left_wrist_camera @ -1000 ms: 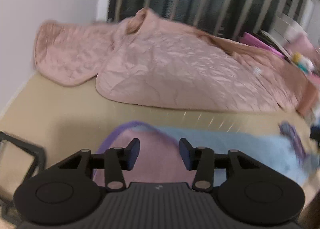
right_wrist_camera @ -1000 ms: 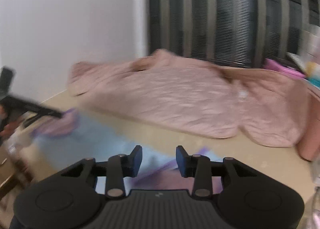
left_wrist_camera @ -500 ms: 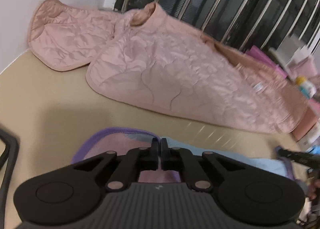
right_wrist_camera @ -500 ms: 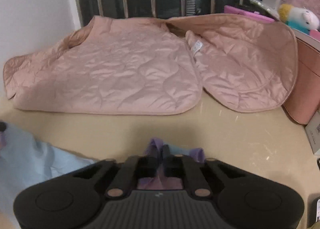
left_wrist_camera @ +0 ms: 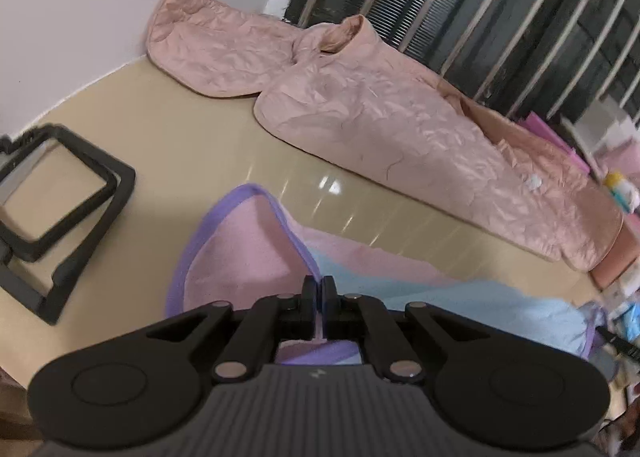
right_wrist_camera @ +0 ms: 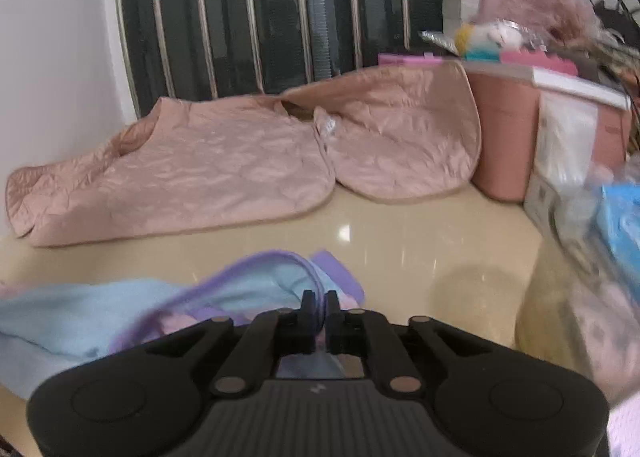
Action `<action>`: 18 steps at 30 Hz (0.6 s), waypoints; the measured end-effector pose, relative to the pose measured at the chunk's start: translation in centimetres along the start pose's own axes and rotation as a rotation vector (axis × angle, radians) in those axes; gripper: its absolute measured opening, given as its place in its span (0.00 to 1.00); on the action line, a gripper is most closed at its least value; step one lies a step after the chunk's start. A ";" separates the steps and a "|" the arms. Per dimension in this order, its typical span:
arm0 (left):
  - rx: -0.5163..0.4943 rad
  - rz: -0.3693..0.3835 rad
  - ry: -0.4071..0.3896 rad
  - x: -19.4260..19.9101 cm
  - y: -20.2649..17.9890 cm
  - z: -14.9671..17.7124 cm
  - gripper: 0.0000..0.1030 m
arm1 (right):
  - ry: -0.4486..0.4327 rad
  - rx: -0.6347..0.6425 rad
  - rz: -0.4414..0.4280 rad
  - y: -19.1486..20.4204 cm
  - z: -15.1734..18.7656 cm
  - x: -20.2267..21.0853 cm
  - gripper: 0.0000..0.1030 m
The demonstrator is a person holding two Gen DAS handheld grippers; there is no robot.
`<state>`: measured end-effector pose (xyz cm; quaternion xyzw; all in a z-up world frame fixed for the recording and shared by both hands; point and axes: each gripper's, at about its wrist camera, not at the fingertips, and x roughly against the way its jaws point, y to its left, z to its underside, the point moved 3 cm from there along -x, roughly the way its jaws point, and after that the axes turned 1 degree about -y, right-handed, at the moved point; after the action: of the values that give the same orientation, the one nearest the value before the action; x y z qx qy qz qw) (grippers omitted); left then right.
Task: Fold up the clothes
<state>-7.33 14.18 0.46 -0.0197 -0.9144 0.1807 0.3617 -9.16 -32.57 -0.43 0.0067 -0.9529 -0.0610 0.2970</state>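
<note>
L gripper (left_wrist_camera: pixel 319 289) is clamping the purple-trimmed edge of the small garment (left_wrist_camera: pixel 240 253), pads nearly together w/ only the thin hem between them; jaws are easing apart a touch but fabric is still pinched. The garment, pink and light blue w/ purple binding, is lying on the beige desk (left_wrist_camera: pixel 160 145) near its front edge, directly under and ahead of both claws. In the L wrist view its pink panel is spreading out to the left of the fingertips, blue part running off to the right.

R gripper (right_wrist_camera: pixel 319 303) is likewise gripping the purple hem at the garment's other end (right_wrist_camera: pixel 256 289), jaws opening slightly, cloth bunched between the pads. In the R wrist view the blue fabric is trailing off to the left of the claw.

Pink quilted jacket (right_wrist_camera: pixel 224 161) is lying spread flat along the desk's back edge, against the window bars (right_wrist_camera: pixel 248 17), well apart from the garment. Black frame stand (left_wrist_camera: pixel 60 209) is sitting near the desk's left edge. Pink box (right_wrist_camera: pixel 508 133) and clutter are crowding the right side.
</note>
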 end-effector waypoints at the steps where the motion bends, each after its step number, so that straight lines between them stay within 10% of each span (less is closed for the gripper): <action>1: -0.017 -0.005 -0.010 0.2 -0.2 0.0 0.17 | -0.017 -0.008 -0.006 0.2 0.0 0.7 0.16; 3: -0.022 0.012 -0.035 0.7 -0.5 -0.2 0.41 | -0.059 0.015 -0.063 1.3 -0.2 2.3 0.25; 9: -0.037 0.001 0.002 -1.4 -0.6 -1.3 0.41 | -0.077 0.071 -0.107 3.6 -3.3 0.4 0.29; 12: -0.024 0.002 0.011 -2.4 -0.4 -2.2 0.05 | -0.023 0.146 0.017 4.0 -3.9 -2.7 0.29; 15: 0.023 0.025 -0.036 -2.7 0.0 -3.0 0.00 | 0.055 0.137 0.038 3.6 -3.5 -5.0 0.04; 18: 0.063 0.003 -0.099 -2.8 0.4 -3.1 0.00 | 0.036 0.112 0.030 3.2 -2.8 -4.6 0.01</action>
<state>-3.25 15.09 0.57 -0.0004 -0.9250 0.2108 0.3162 -3.74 -29.52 -0.39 0.0103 -0.9493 -0.0032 0.3140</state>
